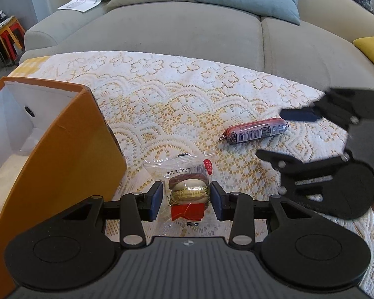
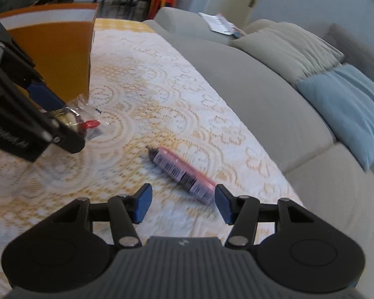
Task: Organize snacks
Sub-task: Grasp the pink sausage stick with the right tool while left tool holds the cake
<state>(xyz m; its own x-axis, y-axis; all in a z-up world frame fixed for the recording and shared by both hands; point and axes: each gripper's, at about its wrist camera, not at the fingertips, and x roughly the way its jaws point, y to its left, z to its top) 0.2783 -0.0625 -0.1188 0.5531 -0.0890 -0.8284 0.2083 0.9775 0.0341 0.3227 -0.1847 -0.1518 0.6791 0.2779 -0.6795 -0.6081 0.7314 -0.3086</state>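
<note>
A clear-wrapped pastry snack (image 1: 188,190) lies on the lace cloth between the open blue pads of my left gripper (image 1: 187,200); the pads stand close beside the wrapper, with small gaps. It also shows in the right wrist view (image 2: 79,119). A red sausage stick (image 1: 255,130) lies further right. My right gripper (image 2: 183,203) is open, with the sausage (image 2: 182,172) just ahead of its right pad; it shows in the left wrist view (image 1: 276,134), straddling the sausage's end.
An open orange box (image 1: 59,149) with a white inside stands at the left on the lace tablecloth (image 1: 177,99); it also shows in the right wrist view (image 2: 59,49). A grey sofa (image 1: 187,30) with cushions runs behind the table.
</note>
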